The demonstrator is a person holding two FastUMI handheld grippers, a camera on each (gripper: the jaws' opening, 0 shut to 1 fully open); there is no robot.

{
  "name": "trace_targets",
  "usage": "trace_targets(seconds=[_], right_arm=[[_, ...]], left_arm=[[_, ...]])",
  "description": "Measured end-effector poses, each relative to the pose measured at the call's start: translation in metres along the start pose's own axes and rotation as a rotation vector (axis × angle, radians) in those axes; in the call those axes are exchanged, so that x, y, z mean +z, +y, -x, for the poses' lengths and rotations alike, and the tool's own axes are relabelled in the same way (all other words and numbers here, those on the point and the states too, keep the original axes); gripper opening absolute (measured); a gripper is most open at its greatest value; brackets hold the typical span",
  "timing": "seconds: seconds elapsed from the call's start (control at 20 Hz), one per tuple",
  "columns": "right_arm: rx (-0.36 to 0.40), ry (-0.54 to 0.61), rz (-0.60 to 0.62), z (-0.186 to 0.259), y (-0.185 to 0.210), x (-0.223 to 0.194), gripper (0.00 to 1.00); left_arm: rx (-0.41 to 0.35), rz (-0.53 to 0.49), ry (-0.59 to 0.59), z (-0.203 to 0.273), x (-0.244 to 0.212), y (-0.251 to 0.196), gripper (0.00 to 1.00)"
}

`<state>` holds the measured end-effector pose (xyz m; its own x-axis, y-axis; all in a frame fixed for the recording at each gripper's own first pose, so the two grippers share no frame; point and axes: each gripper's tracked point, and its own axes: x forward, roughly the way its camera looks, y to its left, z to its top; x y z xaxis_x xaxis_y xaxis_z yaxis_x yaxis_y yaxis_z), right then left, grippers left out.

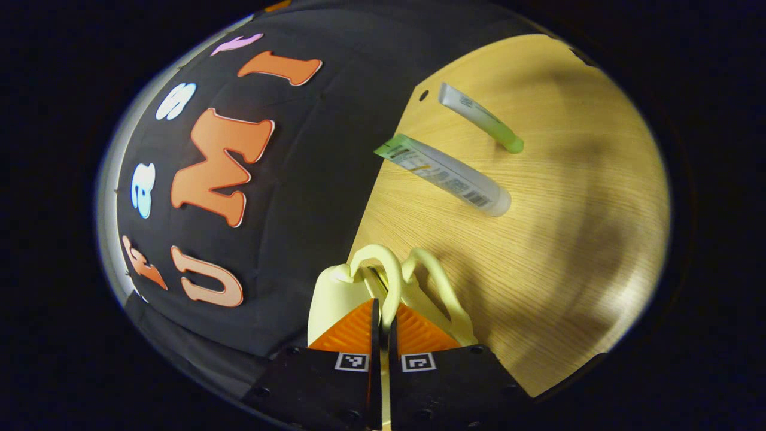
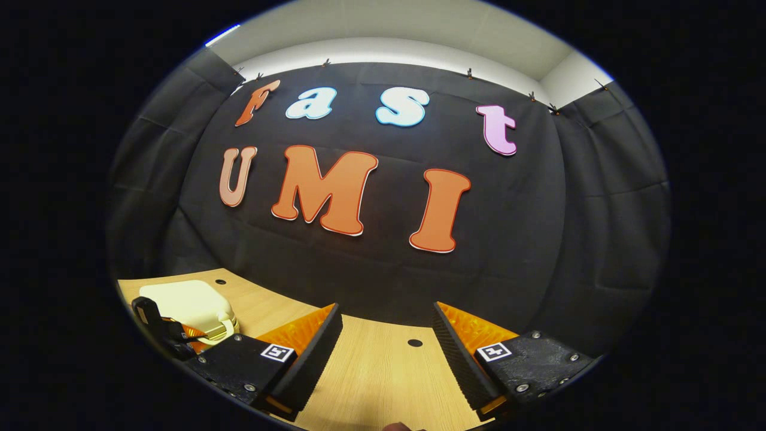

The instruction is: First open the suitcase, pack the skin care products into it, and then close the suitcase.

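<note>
In the left gripper view we see our left tool (image 1: pixel 383 320) clenched on the pale yellow handle (image 1: pixel 389 281) of the suitcase (image 1: pixel 338 299), its two fingers pressed against the loop from either side with only a narrow gap between them. A second handle loop (image 1: pixel 440 281) stands just beside the first, free of the fingers. The suitcase body shows as a cream shape just beyond the fingertips, at the edge of the wooden surface (image 1: pixel 568 239) where it meets the black booth wall. Farther out on the surface lie two skin care tubes, well apart from the suitcase: a larger translucent tube (image 1: pixel 446 175) with a green crimped end, and beyond it a slimmer tube with a green cap (image 1: pixel 479 117). The two lie near each other without touching, both at a slant. In the right gripper view our right tool (image 2: pixel 386 344) is released, its fingers spread wide with nothing between them, hanging over a bare stretch of the surface (image 2: pixel 383 383) and facing the booth wall. At the far left of that view we see the closed cream suitcase (image 2: pixel 188 305) resting on the surface, with the other tool (image 2: pixel 161 329) at its near side.
</note>
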<state>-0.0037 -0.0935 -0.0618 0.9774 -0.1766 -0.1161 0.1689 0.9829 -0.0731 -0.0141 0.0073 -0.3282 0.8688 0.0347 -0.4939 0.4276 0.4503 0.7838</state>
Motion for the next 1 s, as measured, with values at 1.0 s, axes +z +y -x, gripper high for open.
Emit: trace_targets(seconds=[1.0], right_arm=[[0.11,0.013,0.014,-0.034,0.146,0.03,0.95]], left_arm=[[0.159,0.753,-0.147,0.039,-0.093,0.25,0.05]])
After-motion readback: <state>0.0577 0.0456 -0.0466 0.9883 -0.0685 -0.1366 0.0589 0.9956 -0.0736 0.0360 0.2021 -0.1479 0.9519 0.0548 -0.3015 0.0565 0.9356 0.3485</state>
